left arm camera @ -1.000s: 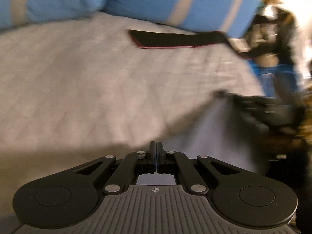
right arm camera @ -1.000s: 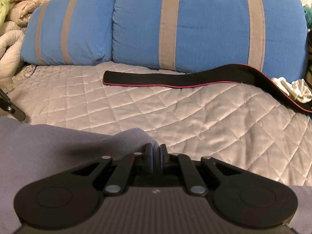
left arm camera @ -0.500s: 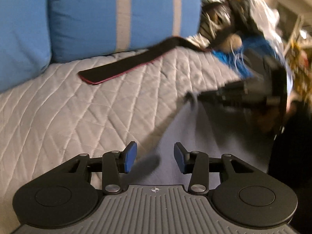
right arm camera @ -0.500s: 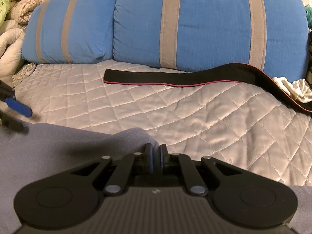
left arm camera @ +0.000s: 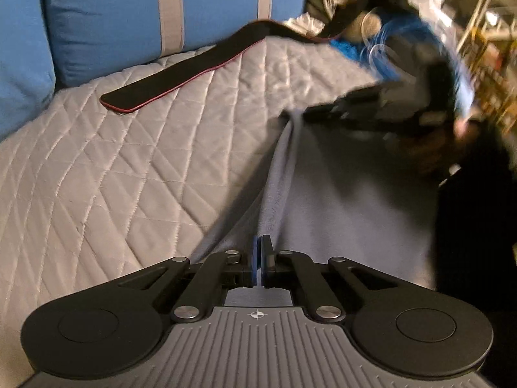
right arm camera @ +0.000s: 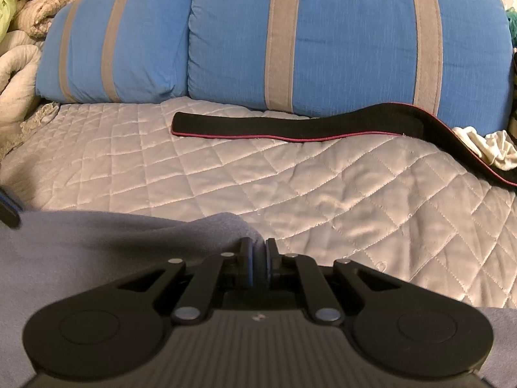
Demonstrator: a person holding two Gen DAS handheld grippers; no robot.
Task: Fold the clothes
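A grey-blue garment [left arm camera: 339, 194] lies on the quilted bedcover [left arm camera: 113, 177]. In the left wrist view my left gripper [left arm camera: 258, 242] is shut, with a raised ridge of the garment's edge running straight into its fingertips. The cloth stretches from there to my right gripper [left arm camera: 310, 114], blurred, which pinches the far corner. The right wrist view shows the right gripper [right arm camera: 257, 245] shut on a bunched fold of the garment [right arm camera: 97, 245]. At that view's left edge the left gripper [right arm camera: 8, 210] sits on the same cloth.
Two blue pillows with grey stripes [right arm camera: 339, 38] line the back of the bed. A long black strap with red edging [right arm camera: 290, 126] lies in front of them. Piled blankets [right arm camera: 19, 32] sit at far left, and a white cloth [right arm camera: 491, 148] and clutter [left arm camera: 404, 16] at right.
The left gripper rolled and moved toward the garment, opened, then shut on the garment's edge. The right gripper kept still and kept its hold.
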